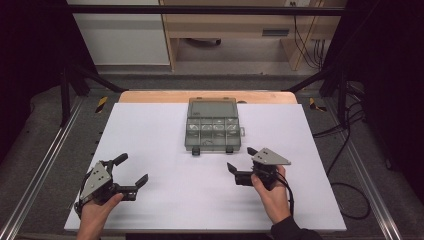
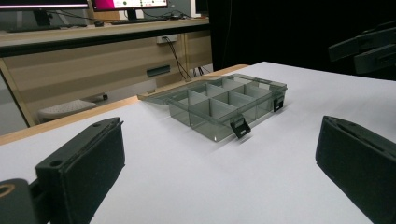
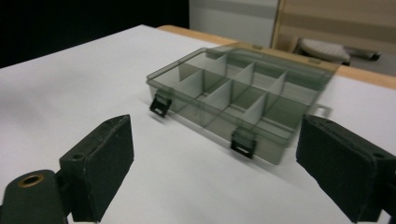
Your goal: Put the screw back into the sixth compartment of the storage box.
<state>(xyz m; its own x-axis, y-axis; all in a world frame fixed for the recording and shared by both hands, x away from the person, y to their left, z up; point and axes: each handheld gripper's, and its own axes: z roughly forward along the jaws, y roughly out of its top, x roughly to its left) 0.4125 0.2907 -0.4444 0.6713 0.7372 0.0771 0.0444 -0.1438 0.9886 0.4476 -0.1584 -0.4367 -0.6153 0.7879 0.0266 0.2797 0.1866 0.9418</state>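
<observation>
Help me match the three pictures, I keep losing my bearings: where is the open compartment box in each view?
High view: the compartment box lies at table centre, lid open away from the person.
Left gripper view: box right of centre.
Right gripper view: box at centre, close ahead.
Shared landmark: its two black latches on the near wall.

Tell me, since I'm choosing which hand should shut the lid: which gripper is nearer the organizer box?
Right. The right gripper sits just in front of the organizer box, toward its right latch. The left gripper is farther off, at the table's near left.
</observation>
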